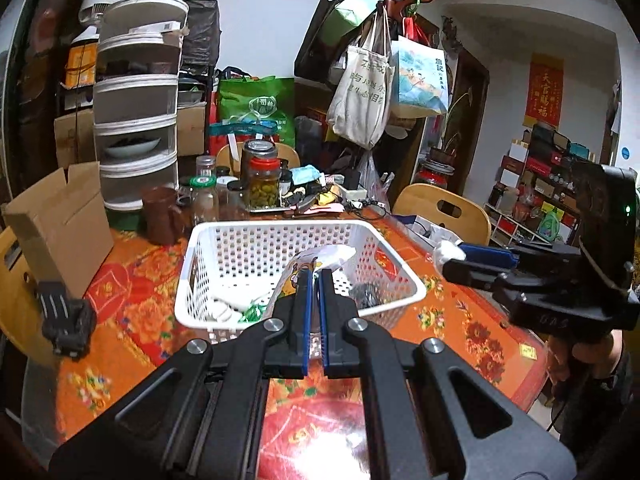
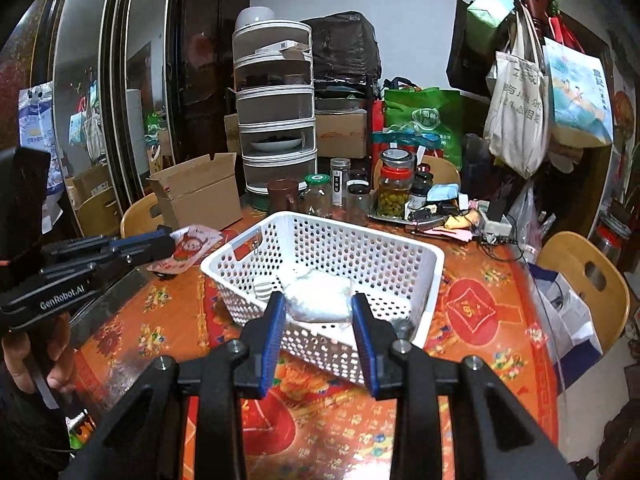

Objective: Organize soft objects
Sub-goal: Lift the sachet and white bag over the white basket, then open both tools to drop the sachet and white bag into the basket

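Observation:
A white perforated basket (image 1: 208, 248) (image 2: 424, 276) stands on the orange floral table. My left gripper (image 1: 316, 274) is shut on a flat cartoon-printed packet (image 1: 320, 258), held over the basket's near rim; it shows in the right wrist view (image 2: 188, 250) left of the basket. My right gripper (image 2: 320, 300) is shut on a soft white packet (image 2: 320, 298), held above the basket's front; its white end shows in the left wrist view (image 1: 450, 254). Inside the basket lie a white item (image 1: 224, 306), a green wrapper (image 1: 252, 312) and a dark grey lump (image 1: 366, 294).
Jars (image 2: 394, 192), a brown mug (image 2: 282, 196) and clutter stand behind the basket. A cardboard box (image 2: 200, 190) and a white tiered rack (image 2: 276, 112) are at the back left. Wooden chairs (image 2: 588, 276) surround the table. A black object (image 1: 66, 320) sits at the table's left edge.

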Action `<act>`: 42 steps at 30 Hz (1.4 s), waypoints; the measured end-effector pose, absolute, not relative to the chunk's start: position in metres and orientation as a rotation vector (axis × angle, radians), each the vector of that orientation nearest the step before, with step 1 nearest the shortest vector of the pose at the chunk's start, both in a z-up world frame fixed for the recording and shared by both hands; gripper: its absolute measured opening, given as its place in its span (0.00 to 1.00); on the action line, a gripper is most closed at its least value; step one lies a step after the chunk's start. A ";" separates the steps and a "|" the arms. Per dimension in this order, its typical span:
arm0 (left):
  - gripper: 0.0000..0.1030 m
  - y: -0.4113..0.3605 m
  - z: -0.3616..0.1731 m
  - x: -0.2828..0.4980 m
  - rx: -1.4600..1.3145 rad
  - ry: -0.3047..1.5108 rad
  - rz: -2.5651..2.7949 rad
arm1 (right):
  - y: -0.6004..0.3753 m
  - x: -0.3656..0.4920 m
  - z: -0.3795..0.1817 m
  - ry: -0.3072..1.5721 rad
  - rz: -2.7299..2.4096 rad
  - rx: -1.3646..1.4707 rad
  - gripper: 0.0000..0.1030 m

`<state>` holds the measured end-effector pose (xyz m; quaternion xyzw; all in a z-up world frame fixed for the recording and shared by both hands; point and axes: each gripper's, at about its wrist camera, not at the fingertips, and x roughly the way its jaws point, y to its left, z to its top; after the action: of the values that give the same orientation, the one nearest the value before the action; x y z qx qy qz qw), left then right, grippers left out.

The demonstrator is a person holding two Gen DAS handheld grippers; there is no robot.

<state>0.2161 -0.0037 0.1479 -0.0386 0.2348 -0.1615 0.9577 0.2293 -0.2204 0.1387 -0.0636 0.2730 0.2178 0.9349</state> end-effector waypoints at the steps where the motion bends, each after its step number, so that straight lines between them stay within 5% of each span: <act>1: 0.03 -0.005 0.150 0.221 -0.082 0.483 -0.335 | -0.218 0.235 0.140 0.564 0.445 -0.137 0.31; 11: 0.03 -0.019 0.151 0.298 -0.108 0.597 -0.331 | -0.206 0.314 0.127 0.680 0.408 -0.119 0.32; 23: 0.03 -0.034 0.062 0.422 -0.146 0.920 -0.276 | -0.184 0.411 0.040 0.958 0.324 -0.158 0.32; 35: 0.03 -0.023 0.037 0.440 -0.167 0.931 -0.221 | -0.185 0.426 0.024 0.984 0.342 -0.137 0.33; 38: 0.03 -0.021 0.037 0.440 -0.162 0.925 -0.210 | -0.186 0.424 0.026 0.969 0.350 -0.134 0.44; 40: 0.08 -0.020 0.037 0.439 -0.163 0.918 -0.213 | -0.188 0.420 0.031 0.937 0.343 -0.124 0.67; 42: 0.26 -0.019 0.039 0.435 -0.180 0.905 -0.224 | -0.190 0.415 0.037 0.902 0.340 -0.119 0.89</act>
<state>0.4354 -0.0185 0.0393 -0.0865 0.4355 -0.1077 0.8895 0.4148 -0.1898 0.0370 -0.0570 0.4335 0.1635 0.8844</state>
